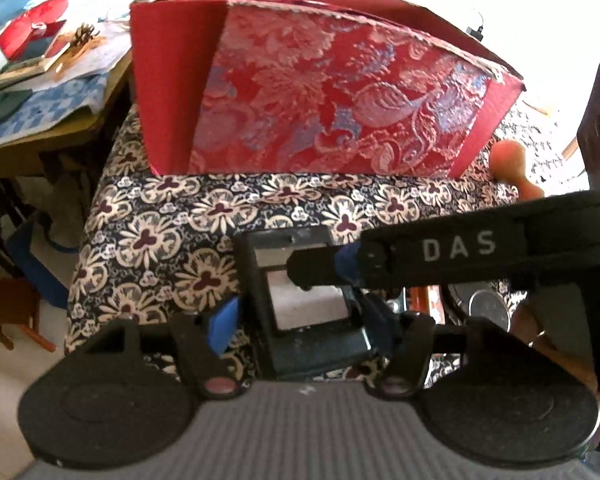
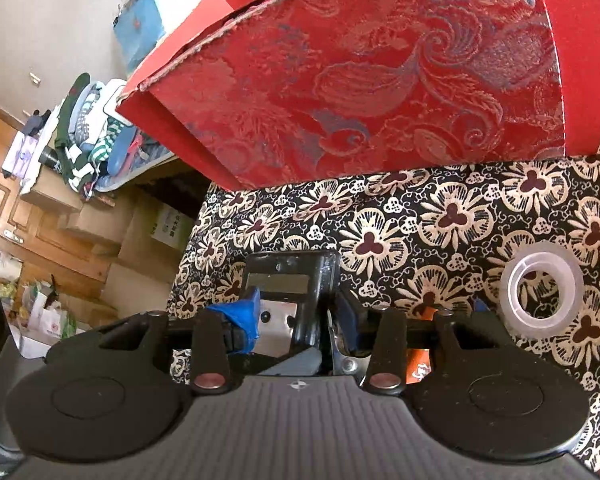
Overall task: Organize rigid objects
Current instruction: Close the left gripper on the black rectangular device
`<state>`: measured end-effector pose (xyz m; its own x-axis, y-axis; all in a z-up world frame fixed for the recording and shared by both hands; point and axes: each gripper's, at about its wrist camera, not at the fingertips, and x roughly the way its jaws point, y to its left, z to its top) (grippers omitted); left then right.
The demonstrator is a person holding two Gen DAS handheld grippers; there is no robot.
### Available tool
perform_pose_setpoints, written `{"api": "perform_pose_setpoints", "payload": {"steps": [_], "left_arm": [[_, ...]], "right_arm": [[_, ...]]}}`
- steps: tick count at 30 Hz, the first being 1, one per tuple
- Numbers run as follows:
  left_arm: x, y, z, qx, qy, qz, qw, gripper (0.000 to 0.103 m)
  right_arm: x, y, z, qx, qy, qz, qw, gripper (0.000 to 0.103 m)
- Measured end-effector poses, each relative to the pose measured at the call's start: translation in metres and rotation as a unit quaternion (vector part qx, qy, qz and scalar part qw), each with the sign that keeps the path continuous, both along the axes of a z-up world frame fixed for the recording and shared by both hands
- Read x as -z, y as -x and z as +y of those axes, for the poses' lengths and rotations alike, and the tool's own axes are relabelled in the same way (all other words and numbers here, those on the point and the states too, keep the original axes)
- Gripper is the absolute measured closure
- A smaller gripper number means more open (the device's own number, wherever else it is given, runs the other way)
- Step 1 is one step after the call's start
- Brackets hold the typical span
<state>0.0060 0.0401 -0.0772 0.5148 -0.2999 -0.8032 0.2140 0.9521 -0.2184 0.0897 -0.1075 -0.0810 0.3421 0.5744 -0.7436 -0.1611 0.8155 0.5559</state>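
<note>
A big red brocade box stands open on the floral tablecloth; it also fills the top of the right wrist view. My left gripper is shut on a black rectangular frame with a glass pane, held low over the cloth in front of the box. My right gripper is shut on the same black frame; its arm, marked DAS, crosses the left wrist view from the right. A clear tape roll lies on the cloth to the right.
An orange wooden peg-shaped object lies by the box's right corner. A round metal object sits behind the right arm. A cluttered wooden side table stands left of the cloth. Cardboard boxes and a laundry pile sit off the table's left edge.
</note>
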Motion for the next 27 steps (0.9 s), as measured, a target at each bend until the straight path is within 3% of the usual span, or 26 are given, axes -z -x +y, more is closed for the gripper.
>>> {"api": "perform_pose_setpoints", "payload": {"steps": [7,16,23,25,27], "left_arm": [[-0.001,-0.007,0.019,-0.017,0.045,0.01,0.9988,0.047],[-0.006,-0.005,0.017,-0.019,0.039,-0.003,0.999,0.048],[-0.017,-0.001,0.009,-0.007,0.012,-0.031,0.9994,0.049],[-0.025,0.002,0.005,0.001,0.004,-0.044,0.999,0.058],[-0.034,0.002,0.004,0.022,0.025,-0.05,0.9982,0.089]], "right_arm": [[0.005,-0.004,-0.013,0.023,-0.043,0.031,0.998,0.075],[0.004,-0.001,-0.011,0.021,-0.041,0.025,0.999,0.074],[-0.004,0.002,-0.008,0.02,-0.039,0.006,0.999,0.078],[-0.013,0.005,-0.007,0.019,-0.032,-0.011,0.999,0.081],[-0.023,0.01,-0.007,0.008,-0.04,-0.036,0.999,0.088]]}}
